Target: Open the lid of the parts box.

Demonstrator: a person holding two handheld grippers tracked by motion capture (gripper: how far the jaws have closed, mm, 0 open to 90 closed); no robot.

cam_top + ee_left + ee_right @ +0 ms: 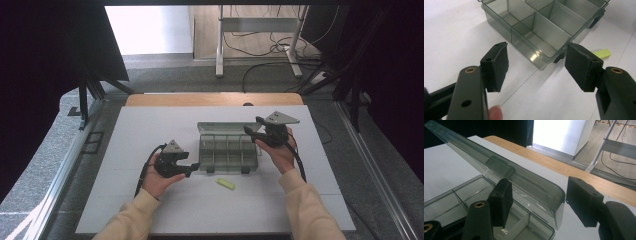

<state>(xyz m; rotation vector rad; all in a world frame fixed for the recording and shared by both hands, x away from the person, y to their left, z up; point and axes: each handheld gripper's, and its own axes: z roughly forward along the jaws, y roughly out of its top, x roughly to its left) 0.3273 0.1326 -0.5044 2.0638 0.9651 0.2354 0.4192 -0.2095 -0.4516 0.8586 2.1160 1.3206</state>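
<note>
Smoky translucent plastic compartment box (pixel 228 147) sits mid-desk, lid (pixel 499 170) upright between my right gripper's (pixel 541 202) unclenched jaws, so I'd pinch its rim squarely while my open left gripper (pixel 536 67) steadies the front corner

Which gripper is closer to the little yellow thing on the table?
Left. The left gripper sits just left of the yellow piece, by the box's front corner. The right gripper is farther back, at the box's raised lid.
</note>
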